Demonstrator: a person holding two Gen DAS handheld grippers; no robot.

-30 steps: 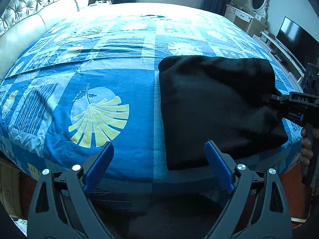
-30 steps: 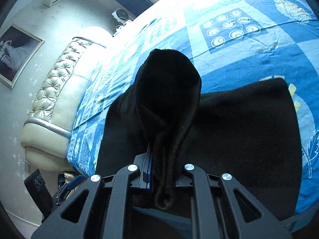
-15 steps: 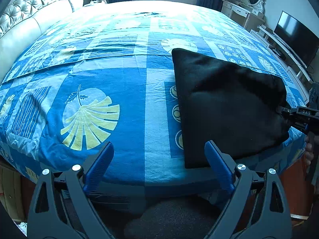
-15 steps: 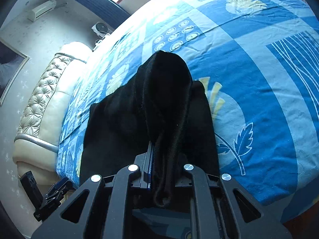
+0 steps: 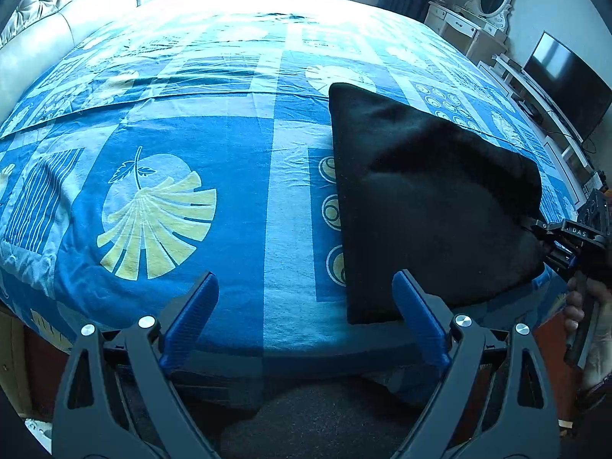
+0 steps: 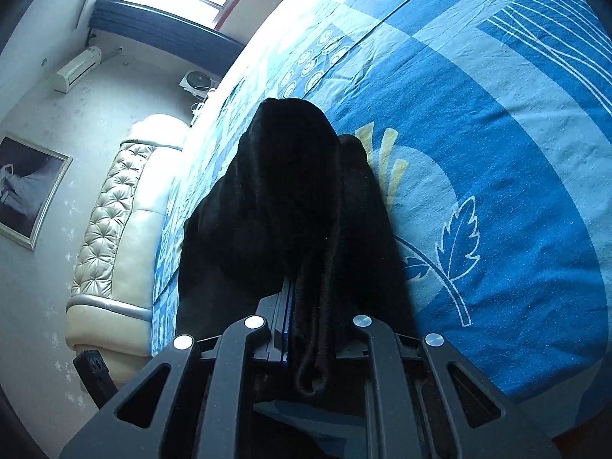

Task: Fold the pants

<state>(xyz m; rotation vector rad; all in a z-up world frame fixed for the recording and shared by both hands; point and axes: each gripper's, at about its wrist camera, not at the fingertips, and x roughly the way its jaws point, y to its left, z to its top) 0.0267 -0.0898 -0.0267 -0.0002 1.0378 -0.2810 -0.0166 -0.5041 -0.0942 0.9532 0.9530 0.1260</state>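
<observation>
The black pants [image 5: 428, 199] lie folded on the blue patterned bedspread [image 5: 214, 176], near the bed's front right corner. My left gripper [image 5: 306, 302] is open over the bed's front edge, its blue pads [image 5: 197, 306] bare, just left of the pants' near corner. At the right edge of the left wrist view my right gripper [image 5: 535, 229] pinches the pants' right side, lifting a ridge of cloth. In the right wrist view the right gripper [image 6: 310, 306] is shut on a bunched fold of the pants [image 6: 290, 199], which hides its fingertips.
A tufted cream headboard [image 5: 57, 34] runs along the bed's left side. A dresser with a mirror [image 5: 482, 19] and a TV [image 5: 562, 80] stand on the right. A person's hand [image 5: 585, 302] holds the right gripper's handle. Open bedspread spreads left of and behind the pants.
My right gripper has dragged the pants to the right and lower, narrowing and skewing their outline on the bed. The left gripper has stayed open at the front edge.
</observation>
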